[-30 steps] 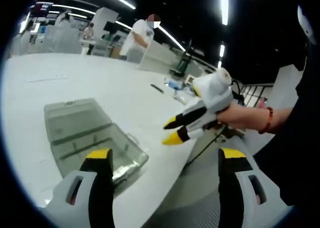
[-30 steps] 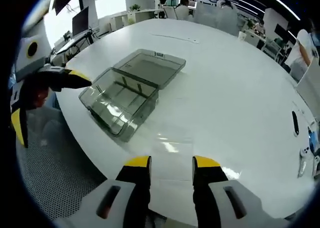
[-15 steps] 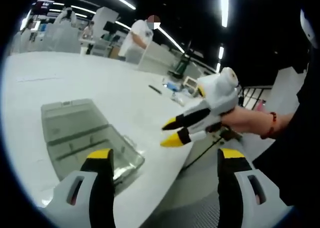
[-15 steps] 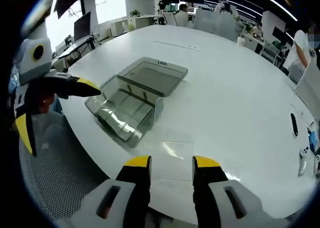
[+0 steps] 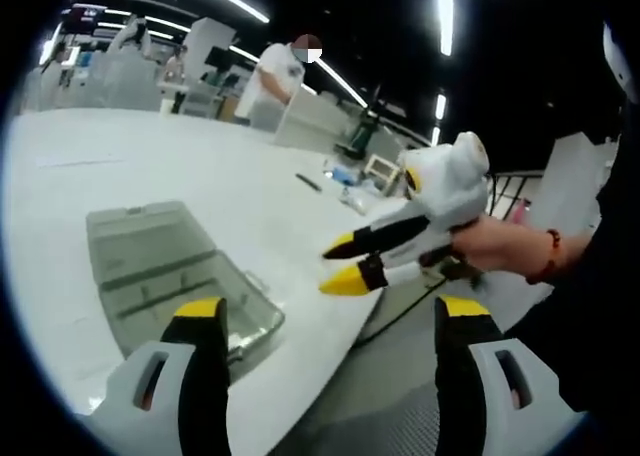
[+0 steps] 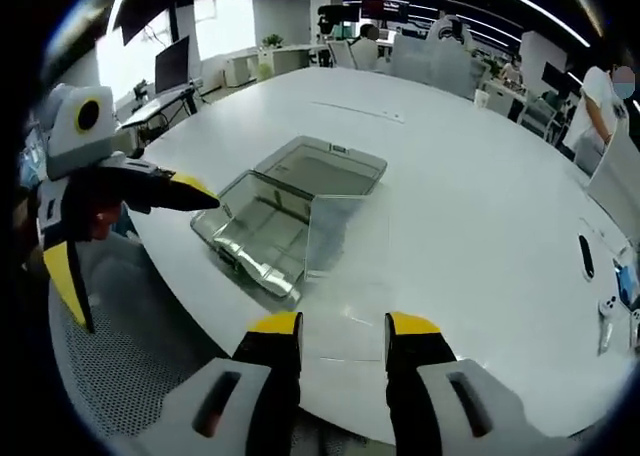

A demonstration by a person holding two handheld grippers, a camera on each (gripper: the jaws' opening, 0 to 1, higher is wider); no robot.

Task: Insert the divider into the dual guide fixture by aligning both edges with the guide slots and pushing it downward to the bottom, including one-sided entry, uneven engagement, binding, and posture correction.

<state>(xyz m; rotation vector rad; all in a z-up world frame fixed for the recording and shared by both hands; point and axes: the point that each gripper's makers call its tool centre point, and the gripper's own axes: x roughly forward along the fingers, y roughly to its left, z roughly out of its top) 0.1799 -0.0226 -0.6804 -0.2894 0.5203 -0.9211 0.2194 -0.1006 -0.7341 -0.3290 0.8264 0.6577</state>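
Note:
The fixture (image 5: 165, 276) is a clear grey plastic box with inner guide ribs and its lid folded open, lying near the edge of the white table (image 5: 150, 166). In the right gripper view the box (image 6: 270, 221) lies ahead and left of my right gripper (image 6: 343, 326). That gripper is shut on the clear divider (image 6: 345, 241), which stands up from its jaws with its top left corner overlapping the box's near end. In the left gripper view, the right gripper (image 5: 341, 264) hovers off the table's edge. My left gripper (image 5: 332, 307) is wide open with nothing in it; in the right gripper view the left gripper (image 6: 130, 232) is beside the box.
A black remote-like object (image 6: 587, 256) and small items (image 6: 612, 311) lie at the table's right side. A person in white (image 5: 280, 71) stands far behind the table. Grey carpet (image 6: 150, 376) lies below the curved table edge.
The right gripper has carried the divider closer to the box, so the sheet now overlaps the box's near end. The left gripper's tip has come nearer the box's side.

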